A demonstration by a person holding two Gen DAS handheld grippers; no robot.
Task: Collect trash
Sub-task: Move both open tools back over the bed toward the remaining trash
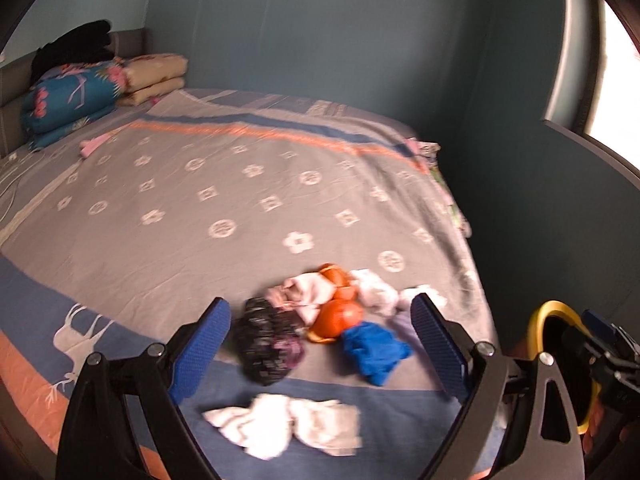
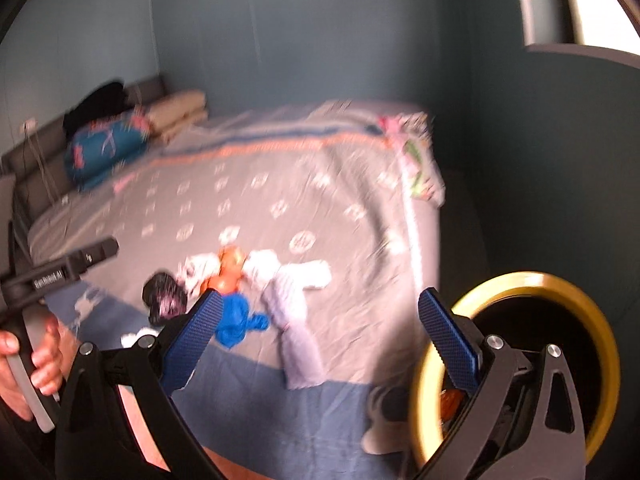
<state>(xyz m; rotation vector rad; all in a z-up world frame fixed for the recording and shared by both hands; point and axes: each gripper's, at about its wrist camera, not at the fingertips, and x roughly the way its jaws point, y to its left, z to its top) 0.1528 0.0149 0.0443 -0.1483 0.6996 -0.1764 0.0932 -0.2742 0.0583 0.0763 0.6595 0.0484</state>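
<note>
We see a bed (image 1: 168, 184) with a grey patterned cover, blue and orange bands, a white deer print at the near edge. Teal walls all round, bright window at the far right. Folded bedding stacked at the head: blue floral quilt (image 1: 68, 100), beige pillows (image 1: 154, 78), dark clothes (image 1: 76, 50) on top.

Container: a bin with a yellow rim (image 2: 516, 360) and a black inside stands beside the bed's near right corner. Something orange shows at its rim behind the right finger; we cannot tell what.

The trash sits in a pile near the bed's foot end: orange peel (image 1: 336, 312), crumpled white tissues (image 1: 376, 292), a blue wad (image 1: 374, 350), a black patterned wad (image 1: 266, 344), a pinkish crumple (image 1: 306, 294). Another white crumple (image 1: 288, 424) lies apart, closer to the edge. In the right wrist view a long pale cloth (image 2: 294, 320) lies just right of the pile.

Left gripper (image 1: 320, 348) hangs over the pile, fingers spread wide, nothing gripped. Right gripper (image 2: 320, 332) is likewise released, fingers spread wide, empty, bin behind its right finger. A hand (image 2: 28, 360) holds the left gripper's handle. Both views are motion-blurred.
</note>
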